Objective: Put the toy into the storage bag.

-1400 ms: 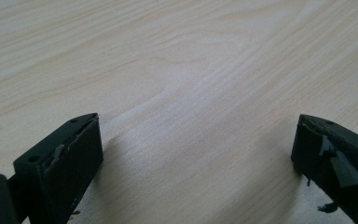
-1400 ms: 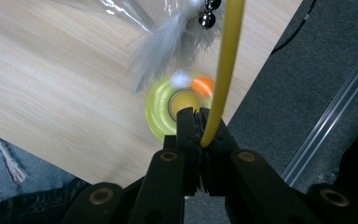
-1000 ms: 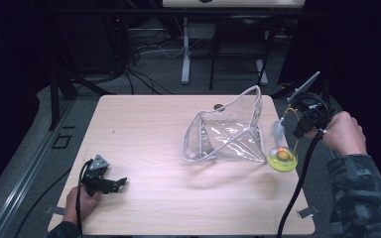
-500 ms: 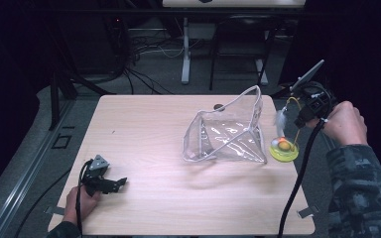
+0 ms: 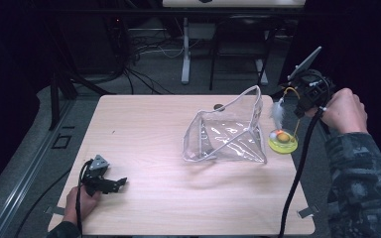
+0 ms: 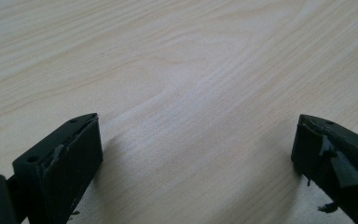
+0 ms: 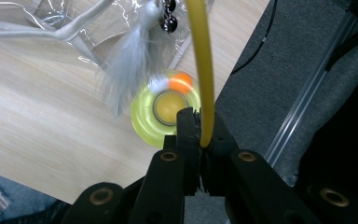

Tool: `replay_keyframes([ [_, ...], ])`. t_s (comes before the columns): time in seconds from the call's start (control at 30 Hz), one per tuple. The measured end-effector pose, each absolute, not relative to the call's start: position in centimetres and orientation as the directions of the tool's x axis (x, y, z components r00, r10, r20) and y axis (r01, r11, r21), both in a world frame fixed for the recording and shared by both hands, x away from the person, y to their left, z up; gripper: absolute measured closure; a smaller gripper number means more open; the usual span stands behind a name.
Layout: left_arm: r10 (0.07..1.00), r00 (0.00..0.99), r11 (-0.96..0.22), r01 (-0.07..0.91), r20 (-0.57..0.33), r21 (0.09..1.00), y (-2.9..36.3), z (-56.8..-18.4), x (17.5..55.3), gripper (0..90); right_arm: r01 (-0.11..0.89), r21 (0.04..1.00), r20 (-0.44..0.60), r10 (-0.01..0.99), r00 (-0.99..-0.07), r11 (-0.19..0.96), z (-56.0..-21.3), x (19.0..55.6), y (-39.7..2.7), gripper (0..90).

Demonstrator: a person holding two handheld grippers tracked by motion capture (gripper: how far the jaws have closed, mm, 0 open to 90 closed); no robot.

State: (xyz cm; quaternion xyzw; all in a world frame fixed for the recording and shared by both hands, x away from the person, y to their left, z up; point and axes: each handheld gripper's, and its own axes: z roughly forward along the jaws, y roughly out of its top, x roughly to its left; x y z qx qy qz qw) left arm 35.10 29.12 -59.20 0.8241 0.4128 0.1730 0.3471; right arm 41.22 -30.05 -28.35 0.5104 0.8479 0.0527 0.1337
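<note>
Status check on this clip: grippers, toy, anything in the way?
Left gripper open, low over bare table. Right gripper shut on cat toy's yellow wand, base at table edge. Clear bag right beside it.

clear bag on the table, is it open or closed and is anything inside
Open and empty: the clear bag stands with its mouth spread wide, only wood showing through it. The feather toy sits outside, beside it.
</note>
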Motion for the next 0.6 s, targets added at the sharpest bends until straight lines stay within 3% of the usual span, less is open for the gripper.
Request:
replay_keyframes([
  [0.6, 0.798, 0.602, -0.422, 0.558, 0.002, 0.714, 29.1, -59.2, 35.1, 2.0, 0.833, 0.273, -0.225, 0.874, -0.432, 0.481, -25.1, 41.7, -29.0, 87.0],
])
